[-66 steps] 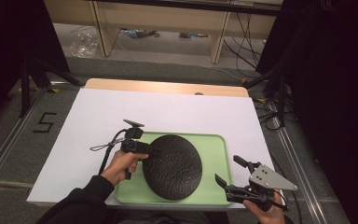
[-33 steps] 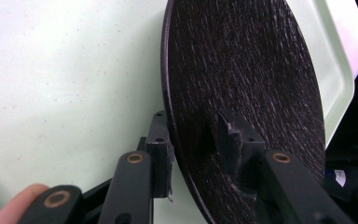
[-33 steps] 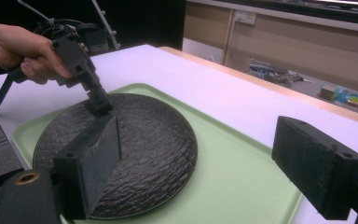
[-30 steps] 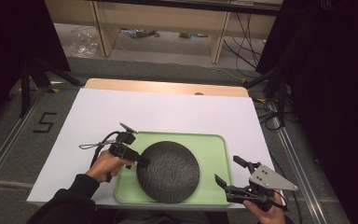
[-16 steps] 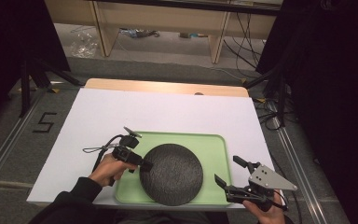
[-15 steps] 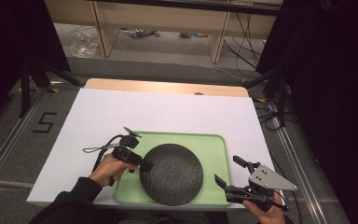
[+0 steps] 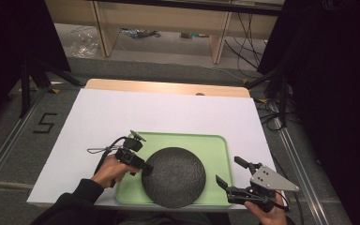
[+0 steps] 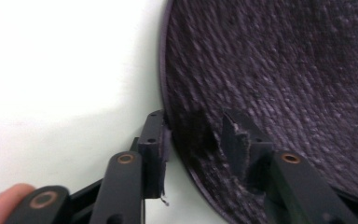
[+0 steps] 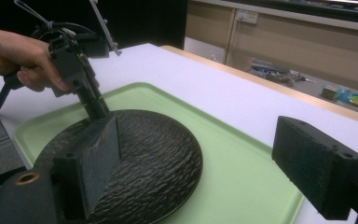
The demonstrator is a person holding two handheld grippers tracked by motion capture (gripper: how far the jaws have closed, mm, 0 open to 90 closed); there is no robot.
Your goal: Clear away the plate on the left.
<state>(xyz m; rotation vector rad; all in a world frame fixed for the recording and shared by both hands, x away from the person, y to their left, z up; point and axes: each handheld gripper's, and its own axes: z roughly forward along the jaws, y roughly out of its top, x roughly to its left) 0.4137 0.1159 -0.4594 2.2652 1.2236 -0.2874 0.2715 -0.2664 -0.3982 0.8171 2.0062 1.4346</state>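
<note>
With the plate [image 7: 174, 176] laid flat in the tray [image 7: 215, 145] and its rim straddled by the just-opening, part-open left gripper [image 7: 145, 168], release is judged underway, withdrawal being called for next, while nothing is held by the wide-open right gripper [image 7: 226, 173].

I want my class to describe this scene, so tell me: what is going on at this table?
A person works with two hand-held grippers over a green tray on a white table. The left gripper straddles the rim of a dark textured plate lying in the tray; its jaws have just been opening and there are gaps beside the rim, so the plate looks released. The right gripper waits open off the tray's right edge.
</note>
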